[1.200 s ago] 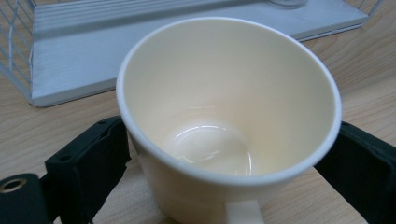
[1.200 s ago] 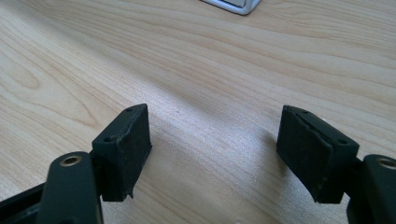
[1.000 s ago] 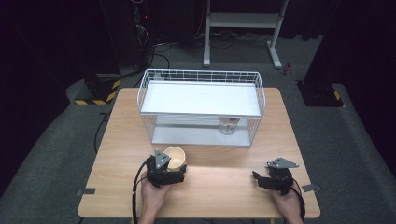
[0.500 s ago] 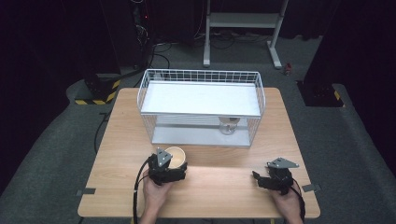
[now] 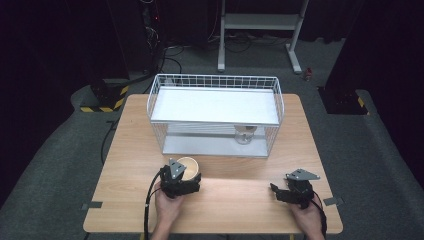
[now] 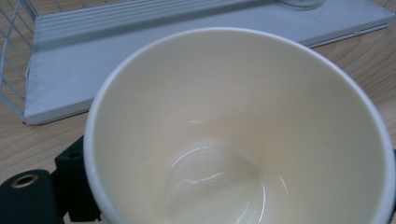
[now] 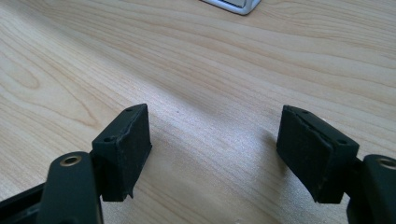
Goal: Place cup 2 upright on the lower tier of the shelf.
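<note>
Left tongs (image 5: pixel 189 176) closing round cream cup (image 5: pixel 188 165); right tongs (image 5: pixel 276 190) open.

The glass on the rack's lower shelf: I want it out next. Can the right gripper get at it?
Probably yes: the right gripper is open and empty, and bare table separates it from the glass, though wire mesh may front that shelf.

Left gripper (image 5: pixel 181 180) closing; right gripper (image 5: pixel 291 192) agape.

The wooden table (image 5: pixel 240 195) lies bare between the left gripper (image 5: pixel 186 176) and the right gripper (image 5: pixel 280 192), giving open passage there. Ahead, the white wire rack (image 5: pixel 215 112) blocks the table's far half; its lower shelf is open at the front, with a small glass (image 5: pixel 245 135) standing at its right
</note>
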Available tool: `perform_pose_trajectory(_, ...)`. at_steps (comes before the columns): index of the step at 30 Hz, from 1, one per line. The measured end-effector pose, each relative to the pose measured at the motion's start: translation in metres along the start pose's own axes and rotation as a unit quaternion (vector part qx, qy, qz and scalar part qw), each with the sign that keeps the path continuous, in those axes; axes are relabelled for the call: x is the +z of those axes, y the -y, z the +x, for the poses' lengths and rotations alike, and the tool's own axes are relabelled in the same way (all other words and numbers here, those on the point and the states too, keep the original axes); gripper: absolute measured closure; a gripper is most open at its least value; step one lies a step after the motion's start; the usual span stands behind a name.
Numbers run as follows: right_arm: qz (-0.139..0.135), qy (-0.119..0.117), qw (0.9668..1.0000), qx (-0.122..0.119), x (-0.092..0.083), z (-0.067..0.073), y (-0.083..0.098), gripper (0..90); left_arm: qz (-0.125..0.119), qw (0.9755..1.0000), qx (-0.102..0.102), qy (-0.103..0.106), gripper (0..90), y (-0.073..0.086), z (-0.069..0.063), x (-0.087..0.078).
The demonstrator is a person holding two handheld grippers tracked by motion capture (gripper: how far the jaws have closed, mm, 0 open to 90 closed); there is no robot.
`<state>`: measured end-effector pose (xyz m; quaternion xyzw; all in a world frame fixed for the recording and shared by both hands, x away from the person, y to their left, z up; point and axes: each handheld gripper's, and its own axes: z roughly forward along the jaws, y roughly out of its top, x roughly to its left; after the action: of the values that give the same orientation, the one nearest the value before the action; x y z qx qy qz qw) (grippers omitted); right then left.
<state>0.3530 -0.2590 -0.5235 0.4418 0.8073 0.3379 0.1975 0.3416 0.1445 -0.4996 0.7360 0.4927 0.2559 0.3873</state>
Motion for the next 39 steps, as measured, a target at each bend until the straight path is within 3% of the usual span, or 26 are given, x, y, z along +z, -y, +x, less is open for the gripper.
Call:
perform_pose_trajectory(10,0.0,0.0,1.0,0.001,0.0,0.0,0.0,25.9,0.002,0.9999,-0.001,-0.012,9.3,-0.002,0.001,-0.002)
perform_pose_trajectory(23,-0.001,0.0,1.0,0.001,0.0,0.0,0.0,25.9,-0.004,0.9999,-0.01,-0.005,9.3,-0.012,0.006,-0.008)
perform_pose_trajectory(39,-0.001,0.0,1.0,0.0,0.0,0.0,0.0,25.9,-0.006,0.9998,-0.018,0.004,9.3,-0.029,0.011,-0.001)
